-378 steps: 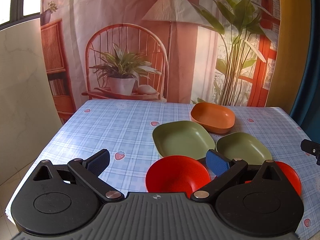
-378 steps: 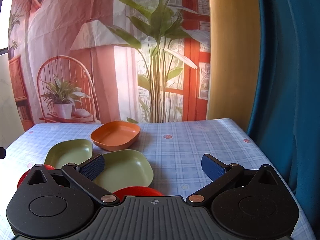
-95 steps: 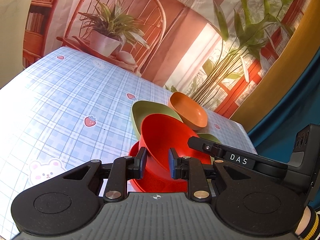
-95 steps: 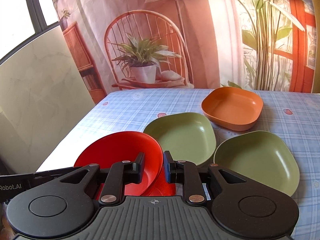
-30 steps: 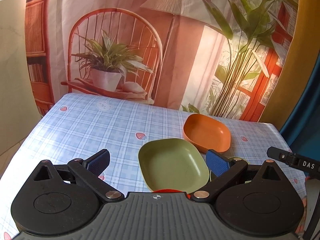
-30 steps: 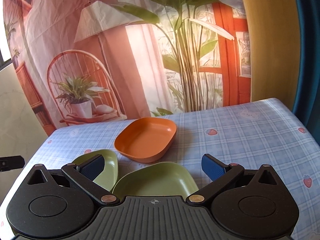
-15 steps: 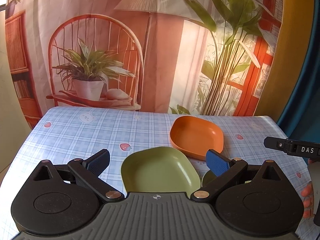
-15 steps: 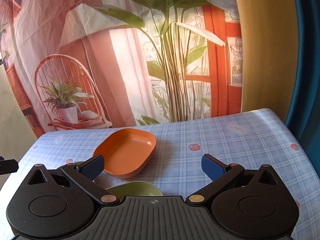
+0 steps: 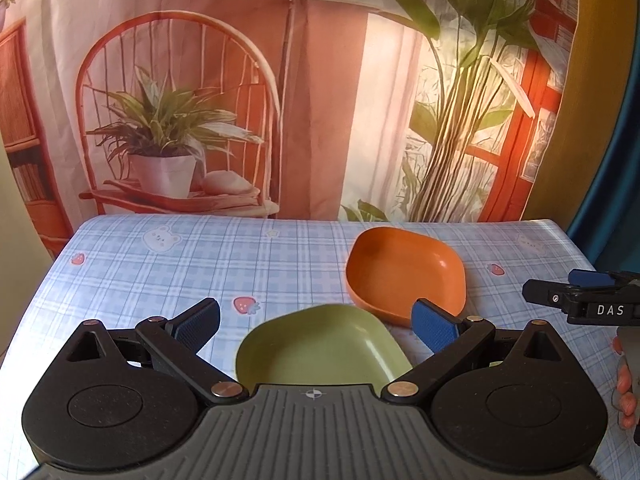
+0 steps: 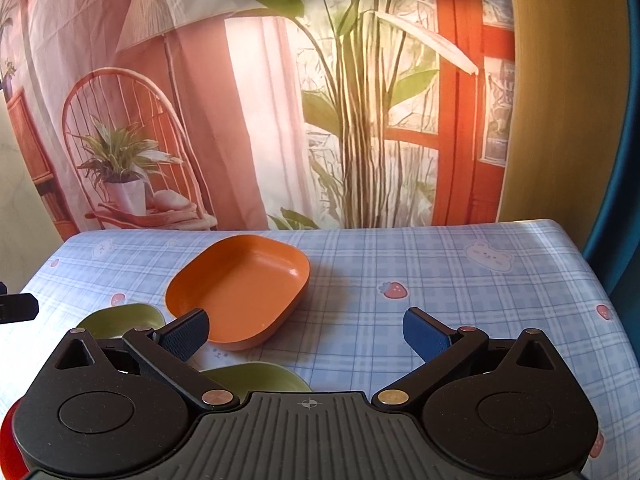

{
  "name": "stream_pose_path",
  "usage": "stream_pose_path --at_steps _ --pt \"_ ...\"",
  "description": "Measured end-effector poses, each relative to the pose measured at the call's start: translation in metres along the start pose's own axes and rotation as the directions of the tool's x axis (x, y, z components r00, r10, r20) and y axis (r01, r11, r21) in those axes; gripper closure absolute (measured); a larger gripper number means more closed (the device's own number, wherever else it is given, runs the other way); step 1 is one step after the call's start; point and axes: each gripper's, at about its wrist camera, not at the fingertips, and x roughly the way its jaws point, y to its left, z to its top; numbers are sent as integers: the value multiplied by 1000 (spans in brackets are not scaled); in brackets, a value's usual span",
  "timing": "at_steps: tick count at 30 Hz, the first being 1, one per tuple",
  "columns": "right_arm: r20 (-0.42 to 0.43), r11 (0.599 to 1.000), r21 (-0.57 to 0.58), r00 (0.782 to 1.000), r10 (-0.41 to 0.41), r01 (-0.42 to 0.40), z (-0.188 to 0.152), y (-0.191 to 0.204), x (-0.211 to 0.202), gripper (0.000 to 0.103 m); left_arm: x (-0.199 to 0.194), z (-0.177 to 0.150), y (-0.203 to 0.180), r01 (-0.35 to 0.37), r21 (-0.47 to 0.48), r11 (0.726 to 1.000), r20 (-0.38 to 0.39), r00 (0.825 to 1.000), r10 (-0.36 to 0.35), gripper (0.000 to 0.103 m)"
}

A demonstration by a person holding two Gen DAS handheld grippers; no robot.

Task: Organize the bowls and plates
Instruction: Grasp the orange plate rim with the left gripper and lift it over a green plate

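Note:
My left gripper (image 9: 316,322) is open and empty, just above and behind a green plate (image 9: 320,348). An orange dish (image 9: 404,272) lies beyond it to the right. My right gripper (image 10: 306,334) is open and empty; the orange dish (image 10: 240,286) lies just past its left finger. A second green plate (image 10: 256,378) peeks out under the right gripper, and the first green plate (image 10: 124,320) shows at its left. A sliver of the red bowls (image 10: 8,440) shows at the bottom left edge. The right gripper's tip (image 9: 580,294) shows at the far right of the left wrist view.
The table has a blue checked cloth (image 10: 460,288) with strawberry and bear prints. A printed backdrop (image 9: 280,100) hangs behind the far edge. A blue curtain (image 10: 624,160) hangs at the right. The table's right edge (image 10: 592,272) is close.
Both grippers, earlier shut on the red bowls, are open and have moved forward over the table. The green plates now sit lower and closer under the fingers.

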Motion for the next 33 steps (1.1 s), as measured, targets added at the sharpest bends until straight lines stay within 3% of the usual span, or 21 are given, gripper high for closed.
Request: stream_pose_path --at_steps 3,8,10,14,16,25,33 --pt "-10 999 23 999 33 -33 5 -1 17 1 23 16 -16 31 43 999 -5 1000 -31 2" --pt "-41 997 19 997 71 -70 10 4 45 17 73 35 -41 110 76 991 -49 993 -107 12" --pt "-64 996 34 994 88 -86 10 5 57 29 93 40 -43 136 73 988 -75 989 -130 22" --pt "-99 992 72 989 111 -104 7 5 78 41 137 41 -44 203 56 978 -144 971 -193 41" --pt "-113 989 90 986 126 -116 5 5 85 50 152 40 -44 199 71 977 -167 969 -185 52" --pt "-134 974 172 976 172 -148 1 -7 109 70 184 34 -38 185 69 980 -233 959 -164 61" --pt "-143 970 188 973 179 -151 -1 -7 115 75 183 35 -34 199 49 979 -243 953 -182 64"
